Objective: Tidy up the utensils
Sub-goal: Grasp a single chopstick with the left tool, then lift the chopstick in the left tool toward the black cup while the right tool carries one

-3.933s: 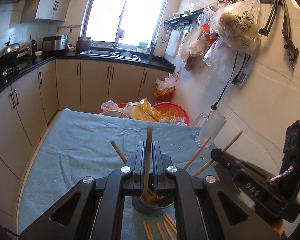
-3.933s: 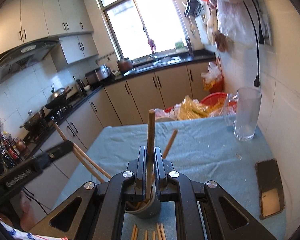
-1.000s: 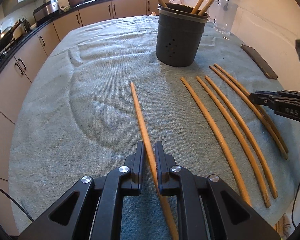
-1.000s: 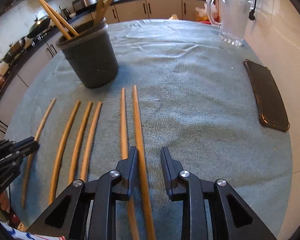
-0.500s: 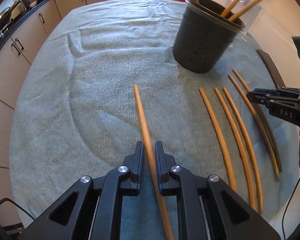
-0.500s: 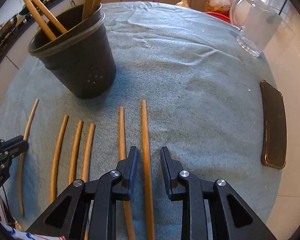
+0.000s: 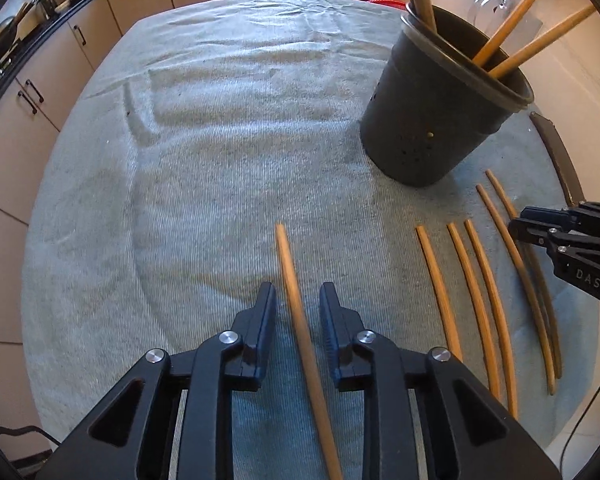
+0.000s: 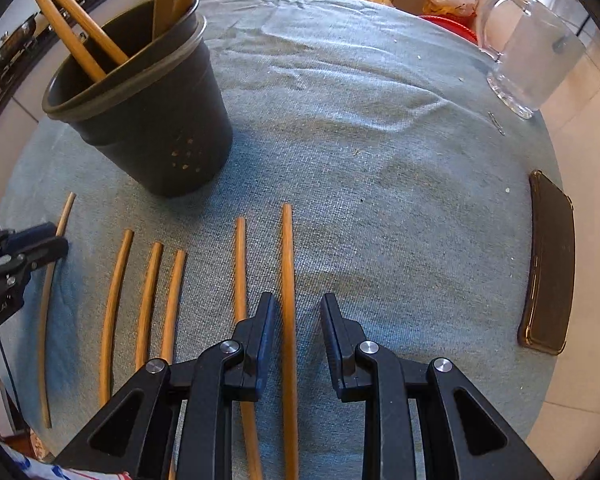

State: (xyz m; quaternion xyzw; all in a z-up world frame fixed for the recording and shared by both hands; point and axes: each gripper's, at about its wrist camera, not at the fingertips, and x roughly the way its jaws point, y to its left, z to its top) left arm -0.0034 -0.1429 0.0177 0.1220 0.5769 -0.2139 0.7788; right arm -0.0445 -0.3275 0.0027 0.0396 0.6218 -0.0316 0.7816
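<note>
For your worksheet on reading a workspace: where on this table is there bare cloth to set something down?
Bare cloth lies left of the black holder, and between the holder and the phone. The near edge is crowded with chopsticks and both tools.

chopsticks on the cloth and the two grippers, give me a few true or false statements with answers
1. The left gripper is open with a chopstick lying between its fingers. True.
2. The right gripper is clamped shut on a chopstick. False: it is open, straddling the rightmost chopstick.
3. The dark holder is empty. False: several chopsticks stand in it.
4. A glass mug stands on the cloth. True.
5. The phone lies left of the holder. False: it lies at the cloth's right edge.
</note>
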